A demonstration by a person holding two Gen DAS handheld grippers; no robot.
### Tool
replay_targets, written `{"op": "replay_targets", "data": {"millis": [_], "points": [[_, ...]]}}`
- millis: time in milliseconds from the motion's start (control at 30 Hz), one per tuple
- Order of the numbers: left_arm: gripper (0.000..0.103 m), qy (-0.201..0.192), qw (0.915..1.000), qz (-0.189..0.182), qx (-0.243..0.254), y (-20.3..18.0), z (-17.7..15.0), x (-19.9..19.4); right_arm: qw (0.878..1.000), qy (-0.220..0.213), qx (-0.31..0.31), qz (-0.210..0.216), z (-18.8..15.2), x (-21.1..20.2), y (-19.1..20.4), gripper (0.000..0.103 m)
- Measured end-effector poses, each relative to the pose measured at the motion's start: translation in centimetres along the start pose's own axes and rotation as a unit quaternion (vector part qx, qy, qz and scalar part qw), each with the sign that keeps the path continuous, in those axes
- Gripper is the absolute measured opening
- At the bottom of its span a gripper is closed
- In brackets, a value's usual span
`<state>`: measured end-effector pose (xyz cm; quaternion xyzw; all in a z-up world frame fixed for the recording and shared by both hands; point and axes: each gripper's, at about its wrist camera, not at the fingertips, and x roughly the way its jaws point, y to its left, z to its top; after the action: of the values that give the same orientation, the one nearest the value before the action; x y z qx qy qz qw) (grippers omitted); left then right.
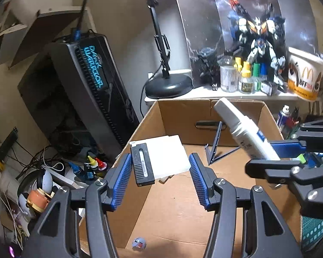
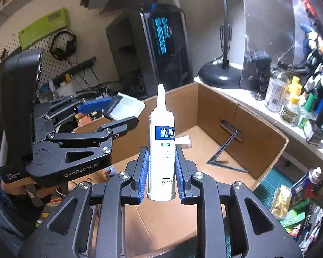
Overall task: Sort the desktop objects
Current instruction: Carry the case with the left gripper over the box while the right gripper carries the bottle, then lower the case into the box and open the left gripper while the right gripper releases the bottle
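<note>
box: open cardboard box (image 1: 236, 111) w/ a dark folding stand (image 1: 217, 148) and small ball (image 1: 138, 243) inside
left gripper (image 1: 160, 173): jaws pinching a white-and-black case (image 1: 159, 159) over box
right gripper (image 2: 161, 172): jaws clamped on a white glucose tube (image 2: 161, 142), above box

A plain beige wall (image 1: 122, 21) backs the scene. A black computer tower (image 1: 92, 90) with glowing cyan lettering stands against it, cables tangled at its foot. A white shelf (image 1: 204, 92) carries a black round-based stand (image 1: 169, 86), bottles (image 1: 228, 75), a robot model (image 1: 260, 49) and a curved poster (image 1: 204, 21). A white pegboard (image 2: 53, 64) holds black headphones (image 2: 63, 45). Green cutting mat (image 2: 273, 182) covers the tabletop.
</note>
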<state>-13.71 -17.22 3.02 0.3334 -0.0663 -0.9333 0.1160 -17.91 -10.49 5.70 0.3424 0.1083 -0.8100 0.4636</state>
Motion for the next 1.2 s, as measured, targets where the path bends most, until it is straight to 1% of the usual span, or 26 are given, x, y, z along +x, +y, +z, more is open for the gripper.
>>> {"op": "replay_targets", "data": {"millis": [67, 233, 367, 500, 567, 767, 900, 1033, 1167, 1200], "points": [[0.054, 0.023, 0.9997, -0.008, 0.009, 0.0, 0.3, 1.0, 1.0, 0.014, 0.002, 0.001, 0.3, 0.7, -0.3, 0.022], [0.054, 0.073, 0.9956, -0.011, 0.057, -0.5, 0.9, 3.5, 0.999, 0.049, 0.003, -0.011, 0.9, 2.3, -1.1, 0.022], [0.054, 0.091, 0.9899, 0.011, 0.108, -1.2, 1.1, 5.2, 0.997, 0.078, 0.008, -0.017, 1.4, 3.8, -2.4, 0.022], [0.054, 0.114, 0.9849, 0.011, 0.131, -1.5, 1.6, 7.1, 0.994, 0.109, 0.01, -0.03, 1.6, 5.4, -3.7, 0.022], [0.054, 0.125, 0.9827, 0.014, 0.136, -1.5, 1.8, 8.0, 0.992, 0.121, 0.014, -0.033, 1.5, 6.2, -4.2, 0.022], [0.054, 0.182, 0.9719, -0.011, 0.149, -1.9, 1.2, 10.7, 0.987, 0.158, 0.019, -0.035, 0.5, 8.1, -5.1, 0.022], [0.054, 0.211, 0.9652, -0.023, 0.152, -2.0, 1.1, 12.2, 0.986, 0.163, 0.025, -0.036, 0.1, 8.6, -5.4, 0.022], [0.054, 0.236, 0.9573, -0.029, 0.165, -2.1, 1.2, 13.2, 0.983, 0.176, 0.027, -0.04, -0.1, 9.3, -5.7, 0.022], [0.054, 0.249, 0.9518, -0.023, 0.178, -2.5, 1.1, 13.9, 0.981, 0.186, 0.027, -0.042, -0.4, 9.7, -5.8, 0.022], [0.054, 0.249, 0.9516, -0.023, 0.179, -2.6, 1.1, 13.8, 0.981, 0.186, 0.026, -0.042, -0.4, 9.6, -5.8, 0.022]]}}
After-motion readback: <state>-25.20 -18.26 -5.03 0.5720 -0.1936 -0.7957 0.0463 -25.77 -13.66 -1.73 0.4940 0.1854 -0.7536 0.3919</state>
